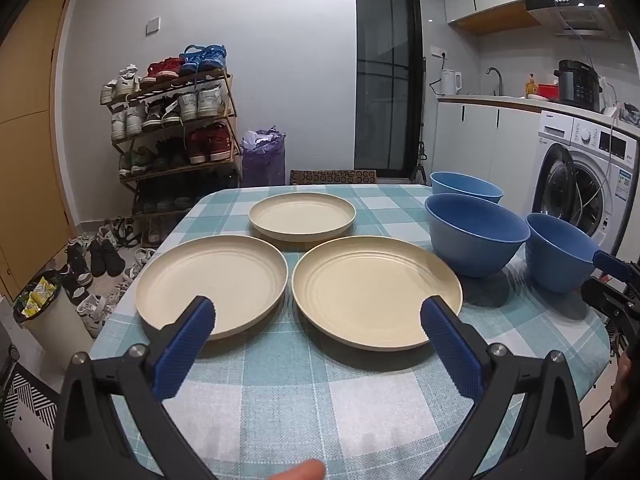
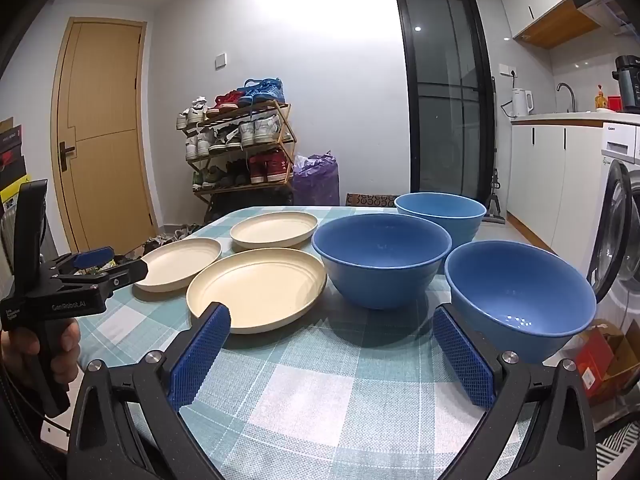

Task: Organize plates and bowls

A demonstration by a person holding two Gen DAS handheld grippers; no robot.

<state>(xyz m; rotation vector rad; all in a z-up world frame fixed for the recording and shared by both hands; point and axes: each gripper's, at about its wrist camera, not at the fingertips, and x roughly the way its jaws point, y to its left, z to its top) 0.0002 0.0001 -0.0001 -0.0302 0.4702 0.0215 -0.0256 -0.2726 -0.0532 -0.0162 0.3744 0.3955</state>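
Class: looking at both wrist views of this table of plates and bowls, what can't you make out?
- Far bowl: base hidden behind the middle bowl, both views.
- Near bowl: its foot is covered by the right gripper.
- Table: near edge cut off by the frame, both views.
- Washing machine labels: too small.

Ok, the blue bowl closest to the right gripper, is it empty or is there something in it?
Empty. The right wrist view looks straight into the nearest blue bowl, standing upright, and shows only its bare inside with small light spots on the bottom.
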